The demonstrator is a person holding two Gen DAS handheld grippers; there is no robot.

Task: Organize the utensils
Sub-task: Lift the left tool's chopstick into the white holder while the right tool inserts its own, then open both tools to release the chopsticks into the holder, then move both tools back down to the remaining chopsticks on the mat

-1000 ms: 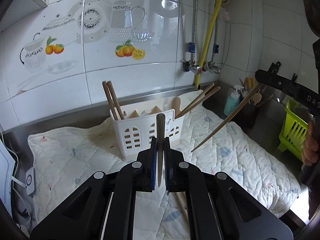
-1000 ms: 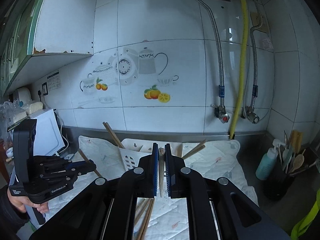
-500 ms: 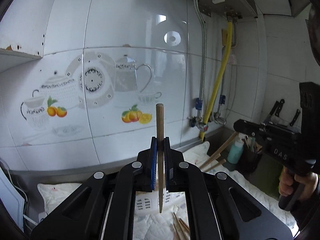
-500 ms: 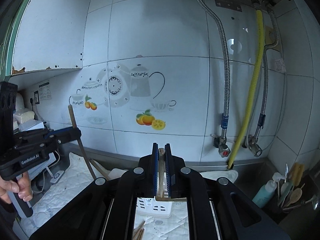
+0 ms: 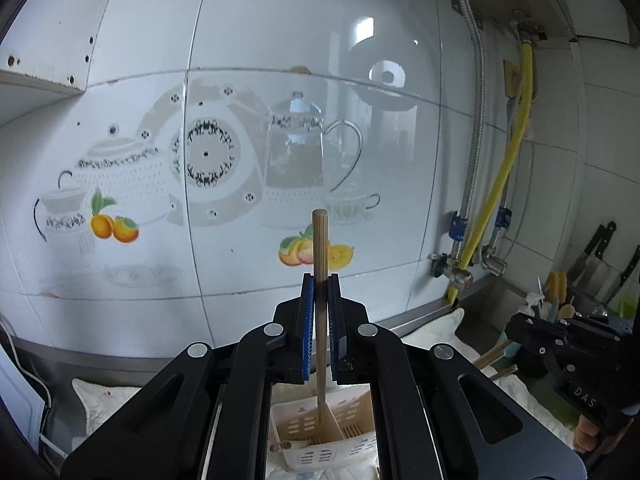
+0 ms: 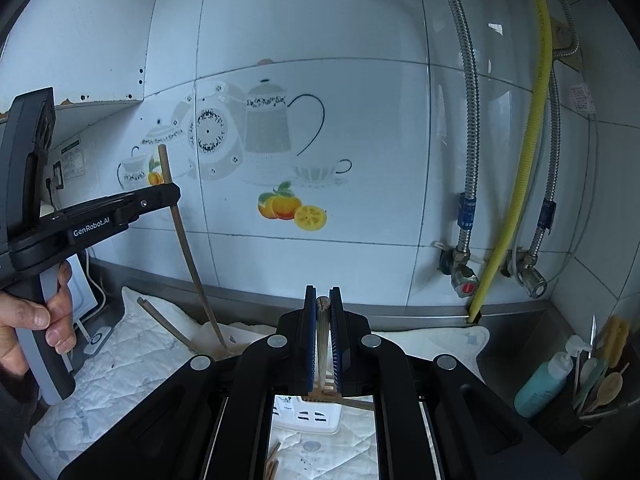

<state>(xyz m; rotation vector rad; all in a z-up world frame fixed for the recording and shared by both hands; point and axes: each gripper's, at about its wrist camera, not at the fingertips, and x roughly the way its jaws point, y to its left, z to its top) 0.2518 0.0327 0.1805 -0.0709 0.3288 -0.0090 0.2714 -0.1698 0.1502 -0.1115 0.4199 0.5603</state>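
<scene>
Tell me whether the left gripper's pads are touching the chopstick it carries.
Touching. The left wrist view shows the left gripper with both blue pads pressed against the upright wooden chopstick, no gap on either side.

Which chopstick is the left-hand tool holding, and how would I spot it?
Start at the tiled wall with the teapot and orange pictures. Left of it in the right wrist view, the left gripper pinches a chopstick standing nearly upright, its lower tip at the white utensil holder. Other chopsticks lie on the quilted cloth.
</scene>
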